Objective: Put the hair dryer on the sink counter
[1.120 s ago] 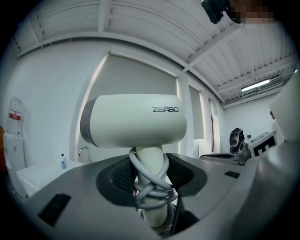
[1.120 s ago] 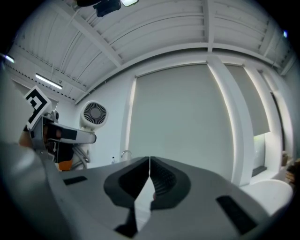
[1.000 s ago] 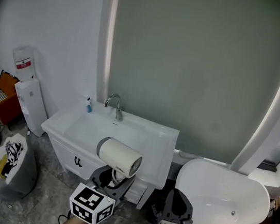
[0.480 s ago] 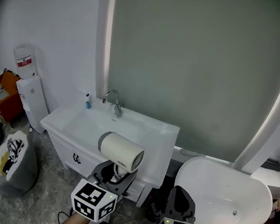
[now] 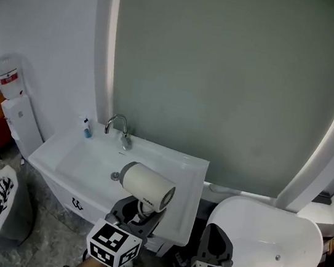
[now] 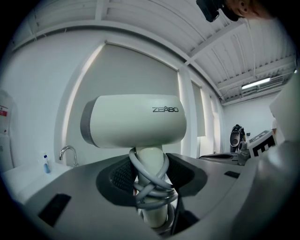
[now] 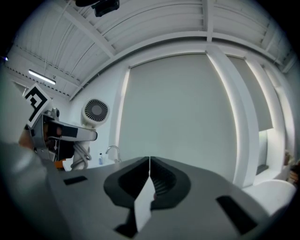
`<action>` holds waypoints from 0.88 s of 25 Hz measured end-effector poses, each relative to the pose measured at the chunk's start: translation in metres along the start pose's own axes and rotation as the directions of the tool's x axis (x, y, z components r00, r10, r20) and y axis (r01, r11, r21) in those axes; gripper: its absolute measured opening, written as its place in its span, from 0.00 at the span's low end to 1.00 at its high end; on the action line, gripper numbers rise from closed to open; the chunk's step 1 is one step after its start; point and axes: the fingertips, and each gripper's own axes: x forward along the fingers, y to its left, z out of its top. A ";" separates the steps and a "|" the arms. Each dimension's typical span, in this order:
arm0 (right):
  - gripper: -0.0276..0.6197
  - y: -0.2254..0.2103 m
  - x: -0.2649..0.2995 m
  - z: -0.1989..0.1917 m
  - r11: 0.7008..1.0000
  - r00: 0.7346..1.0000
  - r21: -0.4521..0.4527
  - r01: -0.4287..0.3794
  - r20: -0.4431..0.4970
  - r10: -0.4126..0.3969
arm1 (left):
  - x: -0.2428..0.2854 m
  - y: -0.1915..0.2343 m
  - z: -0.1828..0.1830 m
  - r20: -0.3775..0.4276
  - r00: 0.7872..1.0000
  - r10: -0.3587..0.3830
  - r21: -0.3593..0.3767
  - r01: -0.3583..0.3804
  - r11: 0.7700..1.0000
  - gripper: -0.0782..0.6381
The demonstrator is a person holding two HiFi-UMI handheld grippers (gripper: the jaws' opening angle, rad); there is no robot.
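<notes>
A cream hair dryer [image 5: 146, 187] with its grey cord wound round the handle stands upright in my left gripper [image 5: 140, 210], which is shut on the handle. It hangs over the front right part of the white sink counter [image 5: 188, 179]. In the left gripper view the dryer's barrel [image 6: 136, 121] lies crosswise above the jaws, and the pads of the left gripper [image 6: 151, 174] press on the wrapped handle. My right gripper [image 5: 215, 241] is lower right, in front of the bathtub, shut. In its own view the right gripper [image 7: 149, 161] has its jaws meeting, with a thin white sliver showing below.
A chrome faucet [image 5: 118, 127] and a small blue bottle [image 5: 86, 128] stand at the back of the basin. A white bathtub [image 5: 266, 238] sits to the right. A water dispenser [image 5: 11, 99] and a stuffed bag [image 5: 1, 201] are on the floor at left. A big mirror rises behind.
The view has come nearer to the sink and swung right. My left gripper has carried the dryer forward, from before the cabinet's front to above the counter.
</notes>
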 end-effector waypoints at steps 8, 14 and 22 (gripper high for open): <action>0.08 0.000 0.068 0.002 1.000 0.999 -0.002 0.023 -0.026 -0.023 | 0.050 0.046 -0.001 -0.020 0.999 -0.033 -0.044 0.032 0.999 0.37; 0.08 0.009 0.115 0.006 0.999 0.999 -0.007 0.039 -0.030 -0.040 | 0.082 0.082 -0.001 -0.035 0.998 -0.055 -0.039 0.053 0.998 0.37; 0.08 0.014 0.168 0.007 0.996 0.995 -0.008 0.085 -0.043 -0.085 | 0.123 0.116 0.000 -0.044 0.992 -0.116 -0.051 0.114 0.992 0.37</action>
